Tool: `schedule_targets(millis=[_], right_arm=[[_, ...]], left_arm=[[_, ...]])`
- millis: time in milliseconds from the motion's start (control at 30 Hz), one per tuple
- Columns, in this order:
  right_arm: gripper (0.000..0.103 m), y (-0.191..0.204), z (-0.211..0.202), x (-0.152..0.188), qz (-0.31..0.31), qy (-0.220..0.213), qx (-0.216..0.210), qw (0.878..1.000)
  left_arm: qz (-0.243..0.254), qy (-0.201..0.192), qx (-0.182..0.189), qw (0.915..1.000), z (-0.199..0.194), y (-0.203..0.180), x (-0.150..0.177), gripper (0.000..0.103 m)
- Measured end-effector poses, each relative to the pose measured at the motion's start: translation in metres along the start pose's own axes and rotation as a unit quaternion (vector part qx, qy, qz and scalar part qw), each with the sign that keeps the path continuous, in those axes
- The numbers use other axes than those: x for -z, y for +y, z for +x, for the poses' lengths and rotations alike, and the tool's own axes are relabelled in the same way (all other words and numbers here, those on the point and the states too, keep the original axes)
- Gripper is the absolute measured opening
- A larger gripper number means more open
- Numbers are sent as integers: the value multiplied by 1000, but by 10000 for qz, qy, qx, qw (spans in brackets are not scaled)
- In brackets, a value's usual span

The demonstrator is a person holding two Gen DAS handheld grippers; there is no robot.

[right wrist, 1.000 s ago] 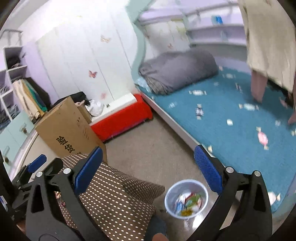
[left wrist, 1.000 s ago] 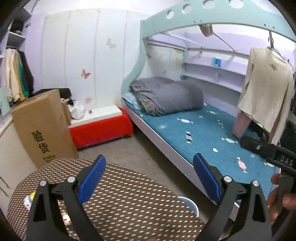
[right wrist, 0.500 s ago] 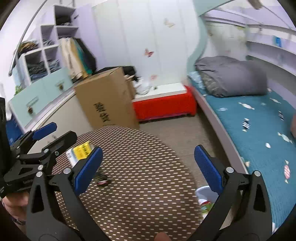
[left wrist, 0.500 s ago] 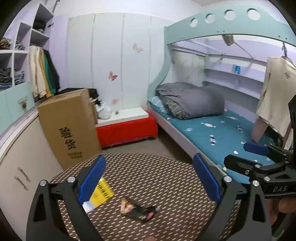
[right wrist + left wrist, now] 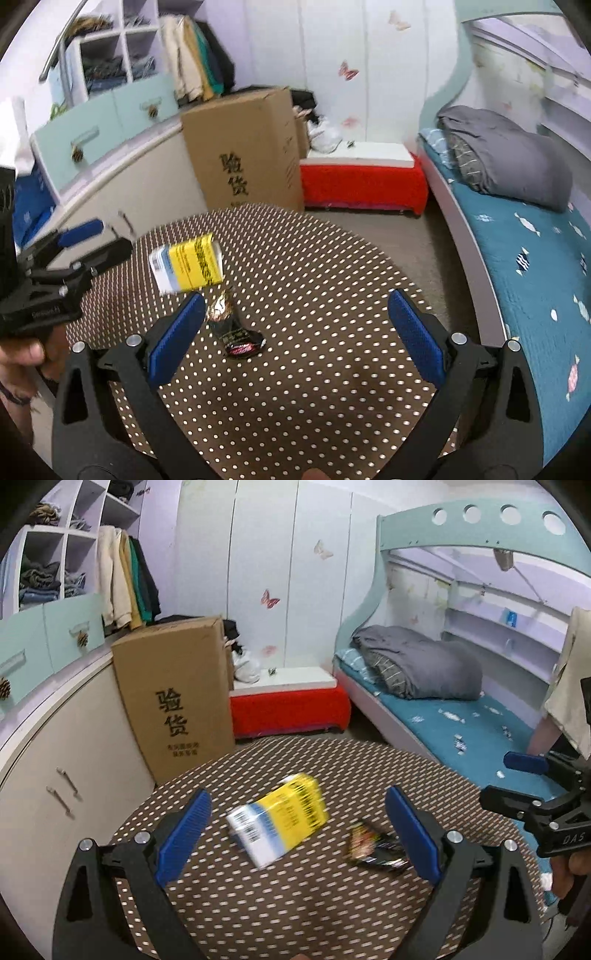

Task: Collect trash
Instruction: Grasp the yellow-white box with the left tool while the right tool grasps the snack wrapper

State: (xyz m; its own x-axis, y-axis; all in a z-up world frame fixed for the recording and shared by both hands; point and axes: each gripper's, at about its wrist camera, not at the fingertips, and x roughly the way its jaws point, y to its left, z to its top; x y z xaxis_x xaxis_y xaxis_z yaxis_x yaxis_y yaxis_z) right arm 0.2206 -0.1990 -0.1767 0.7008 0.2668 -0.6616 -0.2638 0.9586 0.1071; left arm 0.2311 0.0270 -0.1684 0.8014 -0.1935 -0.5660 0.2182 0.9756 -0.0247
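Two pieces of trash lie on the round desk (image 5: 332,897), whose brown woven cover is dotted with pale specks. In the left wrist view, a flat yellow, white and blue carton (image 5: 279,825), boxy and blurred, sits between the spread left tongs (image 5: 297,834); nothing is pinched by their ribbed blue pads. Just right of the carton lies a crumpled dark foil wrapper (image 5: 376,847), shiny and creased, close to the right-hand pad. Off at the right edge the right tongs (image 5: 517,781) show as black plastic with one blue pad, gripped by a hand (image 5: 569,867). Behind the desk stand a tall brown cardboard box (image 5: 177,698) and a low red bench (image 5: 290,707) with a white top.

From the right wrist view, the right tongs (image 5: 295,332) are spread wide too, holding nothing. The wrapper (image 5: 232,326) lies just inside their left pad, twisted and glossy; the carton (image 5: 188,264) rests beyond it, further left. The left tongs (image 5: 85,240) reach in at the left edge, above the desk (image 5: 332,369) rim. A teal quilted bed (image 5: 535,266) curves along the right, with a folded grey blanket (image 5: 506,155) on it.
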Motion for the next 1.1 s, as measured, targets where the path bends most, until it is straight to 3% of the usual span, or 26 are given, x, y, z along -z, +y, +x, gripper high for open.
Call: schedule_targets(millis=[233,500,667,733,800,900,1000,1100], right_arm=[[97,18,49,9,-448,623,-243,9968],[97,34,85,10,-820,998,-560,9900],[96,44,105,5,-1044,1121,-703,9857],[82,48,110,5,-1062,1166,-803,9842],[69,51,114,6,-1062,1205,-969,9823],[55,60,113,7,-1191,1161,-1052,9804],[30,66,109,10,-1120,1211,-1277,9780],[28,68,103,13,-1037,1194,-1229,9797]], left_arm=[[338,334,-69,9988,30,31,12,93],[1187,768,333,9894,82,38,17,93],[1448,1019,824,9808,111,44,15,93],[1467,1116,1012,9776,120,47,13,81],[1478,1207,1271,9734,125,47,12,59],[1576,1239,1446,9690,125,42,14,54],[1380,1282,1604,9689,125,43,15,48],[1188,1292,1654,9705,121,42,18,44]])
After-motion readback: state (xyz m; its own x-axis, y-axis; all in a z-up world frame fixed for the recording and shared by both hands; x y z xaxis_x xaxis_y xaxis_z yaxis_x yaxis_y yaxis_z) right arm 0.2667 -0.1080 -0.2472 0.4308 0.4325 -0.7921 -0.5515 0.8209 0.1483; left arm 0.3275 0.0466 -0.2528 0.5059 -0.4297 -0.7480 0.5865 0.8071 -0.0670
